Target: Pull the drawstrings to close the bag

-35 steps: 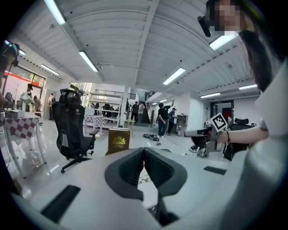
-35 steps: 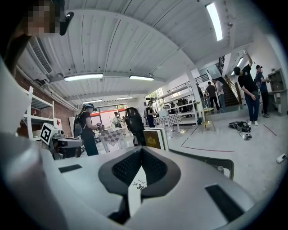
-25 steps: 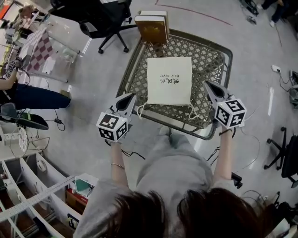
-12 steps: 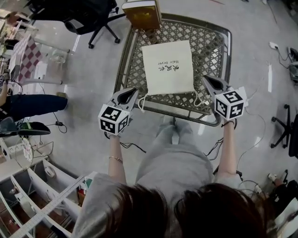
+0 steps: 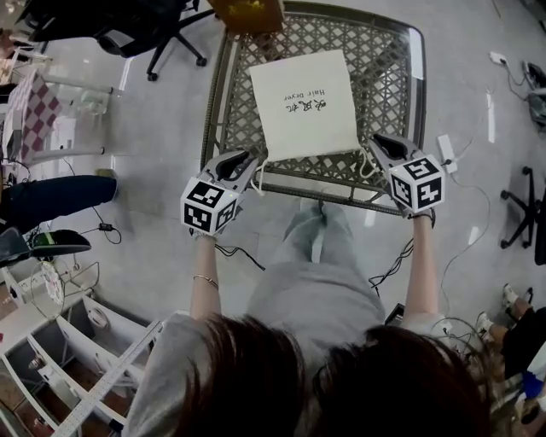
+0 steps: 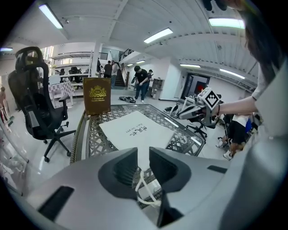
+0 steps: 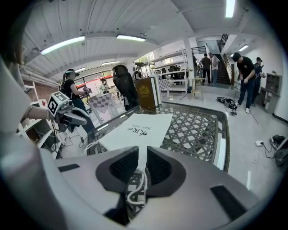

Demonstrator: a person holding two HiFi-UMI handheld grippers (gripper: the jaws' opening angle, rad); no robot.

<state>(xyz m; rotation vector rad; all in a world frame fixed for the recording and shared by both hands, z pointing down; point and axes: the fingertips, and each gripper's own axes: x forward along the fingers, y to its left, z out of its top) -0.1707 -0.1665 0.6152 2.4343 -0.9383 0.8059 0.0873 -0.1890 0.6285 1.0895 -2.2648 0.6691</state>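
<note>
At the table (image 5: 324, 193) edge, left tongs (image 5: 247, 162) and right tongs (image 5: 375, 142), just opening, straddle loose drawstrings (image 6: 143, 190).

My grey left tongs (image 5: 244, 162) and right tongs (image 5: 378, 142) carry black-and-white marker cubes (image 5: 207, 206) behind; I wear grey clothes (image 5: 311, 299) and a bracelet (image 5: 203, 277).

One white bag (image 5: 304, 102) on one lattice desk (image 5: 388, 77); two drawstring loops, left drawstring (image 5: 258, 177) and right drawstring (image 5: 368, 165); two grippers, left gripper (image 5: 245, 160) and right gripper (image 5: 378, 142); one brown box (image 5: 247, 8) at the far edge.
</note>
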